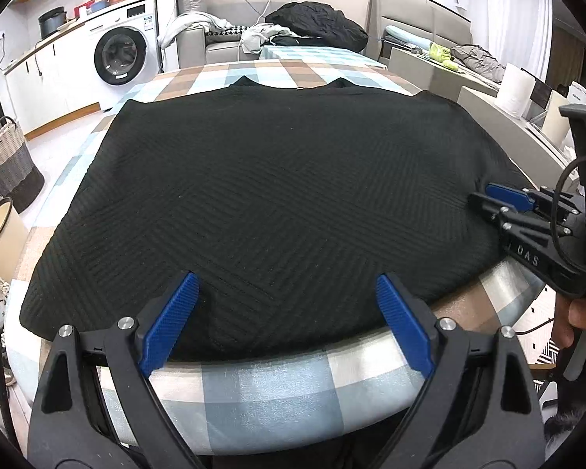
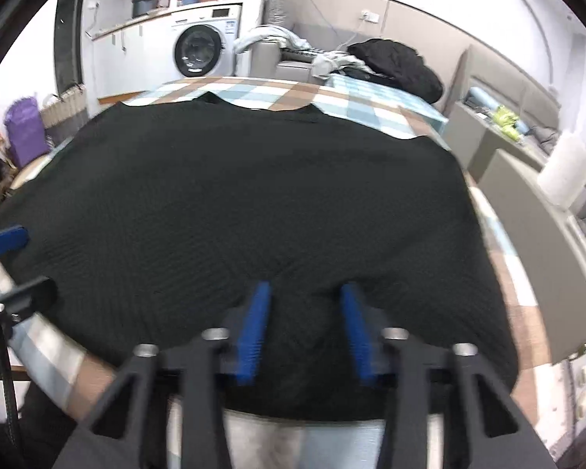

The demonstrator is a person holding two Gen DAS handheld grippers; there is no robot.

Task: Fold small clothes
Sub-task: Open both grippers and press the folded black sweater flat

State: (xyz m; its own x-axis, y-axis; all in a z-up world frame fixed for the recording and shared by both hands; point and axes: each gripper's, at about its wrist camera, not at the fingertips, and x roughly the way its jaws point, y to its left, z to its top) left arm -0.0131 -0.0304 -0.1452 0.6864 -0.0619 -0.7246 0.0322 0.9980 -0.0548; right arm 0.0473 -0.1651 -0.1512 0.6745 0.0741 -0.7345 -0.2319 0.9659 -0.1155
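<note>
- Black knit top (image 1: 261,195) lies flat on the checked tablecloth (image 1: 269,387), filling the centre of both views, neckline at the top, hem along the near table edge.
- Your left gripper (image 1: 287,305): jaws wide, straddling the hem at bottom centre, pinching nothing.
- Your right gripper (image 2: 304,312): jaws narrow, over the hem at bottom centre of its view. Blur hides whether the pads actually bite cloth, so I can't tell.
- Step looks like the first fold's hem grab, not yet complete.
- Next: close left on the hem, confirm right has both layers, then lift evenly toward the neckline.
</note>
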